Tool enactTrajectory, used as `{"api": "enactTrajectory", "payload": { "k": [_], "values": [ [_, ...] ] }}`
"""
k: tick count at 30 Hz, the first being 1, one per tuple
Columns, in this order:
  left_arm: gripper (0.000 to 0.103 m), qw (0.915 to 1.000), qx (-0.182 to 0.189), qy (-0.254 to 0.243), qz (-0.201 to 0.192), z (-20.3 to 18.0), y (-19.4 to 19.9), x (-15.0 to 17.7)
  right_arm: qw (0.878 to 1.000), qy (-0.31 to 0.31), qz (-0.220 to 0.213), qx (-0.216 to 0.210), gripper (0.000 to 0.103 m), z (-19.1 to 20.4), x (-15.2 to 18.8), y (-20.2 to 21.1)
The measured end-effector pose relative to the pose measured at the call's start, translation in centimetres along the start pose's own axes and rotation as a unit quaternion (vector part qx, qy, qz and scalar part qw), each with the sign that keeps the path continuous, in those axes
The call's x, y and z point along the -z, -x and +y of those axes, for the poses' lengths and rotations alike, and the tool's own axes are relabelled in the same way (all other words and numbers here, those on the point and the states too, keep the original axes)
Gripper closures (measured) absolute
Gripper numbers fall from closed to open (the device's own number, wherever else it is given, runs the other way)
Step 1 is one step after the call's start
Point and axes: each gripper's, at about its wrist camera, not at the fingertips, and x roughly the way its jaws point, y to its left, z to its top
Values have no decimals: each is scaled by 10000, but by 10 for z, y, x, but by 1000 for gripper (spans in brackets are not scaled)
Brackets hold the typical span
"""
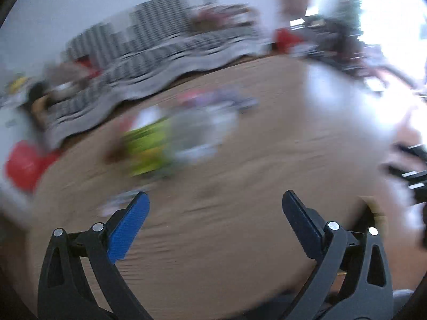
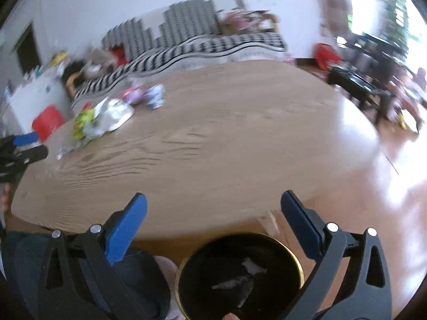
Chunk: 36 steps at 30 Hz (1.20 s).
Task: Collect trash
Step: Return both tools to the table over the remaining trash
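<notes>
Both grippers, left (image 1: 215, 200) and right (image 2: 213, 200), jaws wide apart, empty. Wrappers (image 2: 104, 120) on worktop (image 2: 213, 133) blurred; bin (image 2: 240, 277) partly cut off.

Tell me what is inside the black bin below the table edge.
Inside the black bin lie a few pale crumpled scraps. Its near part is cut off by the picture's edge, so anything there is unseen.

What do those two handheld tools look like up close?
Both look alike. The left tool and the right tool each have two black plastic arms with cut-out slots and round silver rivets, ending in flat, ribbed blue pads. No cables show. Dark blue trousers appear below the right one.
</notes>
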Motion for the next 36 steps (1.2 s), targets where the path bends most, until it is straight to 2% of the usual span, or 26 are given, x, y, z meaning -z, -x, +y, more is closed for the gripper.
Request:
{"api": "enactTrajectory", "payload": {
  "k": [1, 3, 5, 7, 10, 15, 18, 20, 22, 28, 36],
  "values": [
    [6, 9997, -191, 91, 135, 19, -8, 7, 9998, 154, 97, -22, 6, 13, -6, -11],
    [7, 9947, -806, 395, 503, 60, -36, 25, 9983, 480, 336, 2, 6, 39, -20, -36],
    [6, 9910, -967, 642, 675, 82, -54, 38, 9958, 736, 536, 61, 6, 58, -30, -63],
    [6, 9894, -772, 914, 825, 101, -70, 47, 9937, 888, 684, 60, 6, 69, -37, -86],
    [6, 9884, -628, 966, 988, 115, -86, 51, 9896, 1155, 860, 77, 6, 87, -54, -118],
    [6, 9871, -409, 1250, 915, 145, -103, 40, 9807, 1653, 1028, 154, 6, 105, -79, -159],
    [5, 9852, 81, 1440, 923, 154, -118, 36, 9796, 1683, 1094, -16, 6, 111, -96, -182],
    [5, 9880, 204, 1287, 829, 151, -123, 33, 9804, 1617, 1123, -92, 6, 112, -109, -198],
    [5, 9896, 278, 1190, 765, 149, -129, 28, 9807, 1570, 1142, -241, 5, 114, -125, -219],
    [5, 9912, 379, 1066, 683, 145, -139, 18, 9806, 1563, 1158, -242, 5, 119, -167, -265],
    [5, 9915, 387, 1062, 648, 144, -139, 21, 9782, 1633, 1250, -285, 5, 123, -184, -283]
  ]
}}
